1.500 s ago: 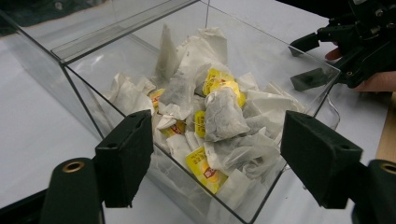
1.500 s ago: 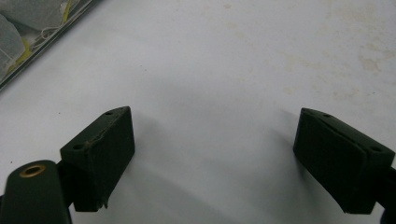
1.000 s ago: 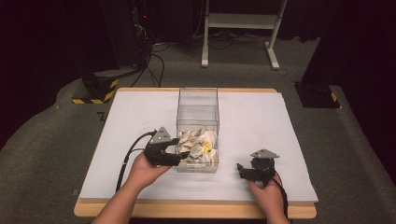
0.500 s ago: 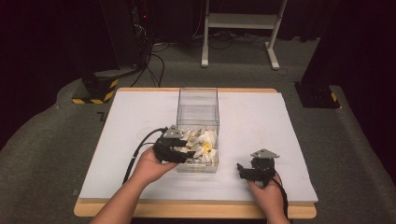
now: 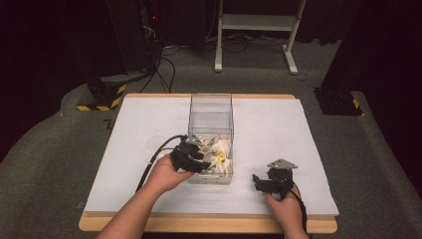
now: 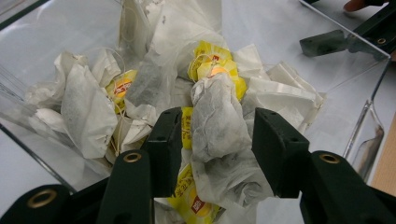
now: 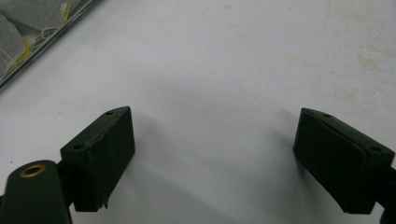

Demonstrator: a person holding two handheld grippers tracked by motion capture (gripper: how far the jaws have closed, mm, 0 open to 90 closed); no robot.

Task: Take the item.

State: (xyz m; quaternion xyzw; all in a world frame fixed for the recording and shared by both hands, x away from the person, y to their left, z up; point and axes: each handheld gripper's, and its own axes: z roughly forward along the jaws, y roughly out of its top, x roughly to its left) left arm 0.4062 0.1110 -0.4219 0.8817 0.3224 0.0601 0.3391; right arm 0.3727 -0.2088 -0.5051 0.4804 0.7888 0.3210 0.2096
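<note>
Tea bags (image 6: 140, 88) fill the near end of the clear plastic box (image 5: 211, 107) that stands in the middle of our white desk (image 5: 278, 124). We have the left gripper (image 5: 203, 162) reaching over the box's near left wall and down into the pile. In the left gripper view its jaws stand on either side of one crumpled tea bag (image 6: 217, 126); they are part-way closed, the left jaw touching the paper, the right jaw just beside it, so we cannot tell whether the bag is truly pinched. That bag sits on top of the heap, upright between the jaws, with its yellow tag (image 6: 215, 67) just behind it and another yellow-labelled bag (image 6: 122, 86) off to the left. More white bags lie beneath and around it, pressed against the transparent walls.

We hold the right gripper (image 5: 258, 180) low over the bare desk, to the right of the box and well apart from it. In the right gripper view its jaws are spread wide with nothing between them, only the white surface below, and a corner of the box shows at the upper left.
</note>
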